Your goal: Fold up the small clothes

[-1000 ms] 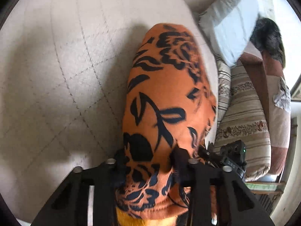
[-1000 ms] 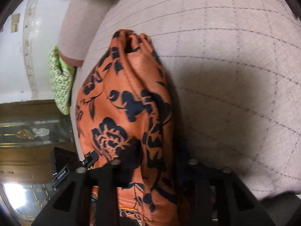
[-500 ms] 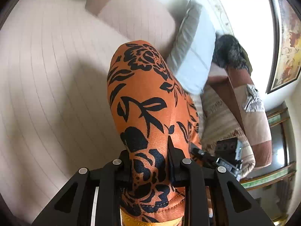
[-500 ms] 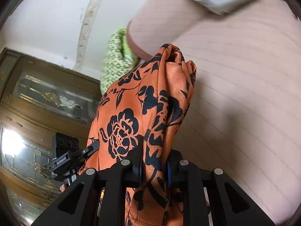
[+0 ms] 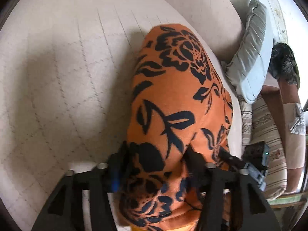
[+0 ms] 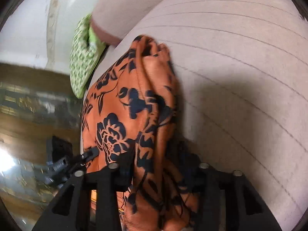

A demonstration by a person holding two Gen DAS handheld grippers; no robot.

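An orange garment with a black flower print (image 5: 173,100) hangs between my two grippers over a beige quilted couch seat (image 5: 57,77). My left gripper (image 5: 156,165) is shut on one end of the garment. My right gripper (image 6: 154,165) is shut on the other end of the garment (image 6: 134,115), which is bunched in folds at its far tip. The cloth drapes forward from both grippers and its far edge lies near or on the seat (image 6: 240,77). The other gripper shows at the lower right of the left wrist view (image 5: 256,161) and the lower left of the right wrist view (image 6: 63,159).
A grey-white pillow (image 5: 250,57) and a striped cushion (image 5: 269,144) lie at the right of the left wrist view, with a dark furry thing (image 5: 283,61) behind. A green patterned cushion (image 6: 84,55) and the couch arm (image 6: 125,9) sit at the left of the right wrist view, by a wooden cabinet (image 6: 28,96).
Both grippers have tilted back down toward the seat after a lift half a second ago. The garment has come lower over the couch, still held at both ends.
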